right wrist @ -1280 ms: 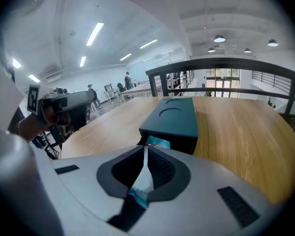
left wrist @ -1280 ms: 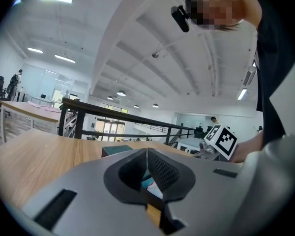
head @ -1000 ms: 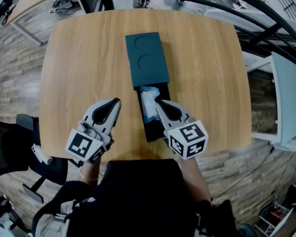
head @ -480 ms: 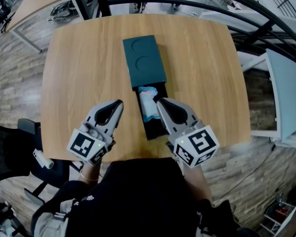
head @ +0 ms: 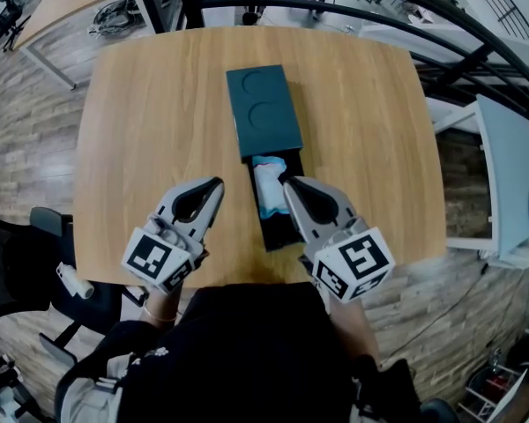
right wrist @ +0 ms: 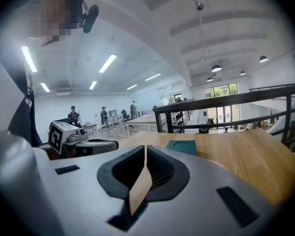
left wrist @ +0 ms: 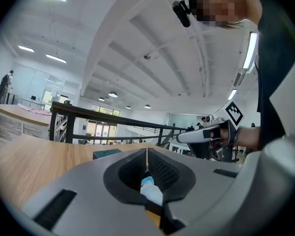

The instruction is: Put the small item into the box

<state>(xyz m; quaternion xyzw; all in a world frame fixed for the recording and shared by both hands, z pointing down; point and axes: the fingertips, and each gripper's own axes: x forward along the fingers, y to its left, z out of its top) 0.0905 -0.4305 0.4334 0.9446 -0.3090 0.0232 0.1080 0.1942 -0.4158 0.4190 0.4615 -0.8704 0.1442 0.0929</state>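
From above, small item (head: 266,186) in box (head: 264,113); gripper views: left gripper (left wrist: 146,154), right gripper (right wrist: 145,152) clenched.

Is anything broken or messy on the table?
Nothing looks broken or spilled. The black tray lies open, end to end with the teal lid, both a little slanted on the table. The white packet sits inside the tray. The left gripper and right gripper hang beside it, jaws shut, empty.

A large open-plan office or lab hall: long strip lights (right wrist: 103,63) under a white vaulted ceiling, a black metal railing (left wrist: 88,112), rows of distant desks (right wrist: 147,122) with standing people (right wrist: 73,114), a black office chair (head: 26,263), grey wood-plank floor (head: 26,148).
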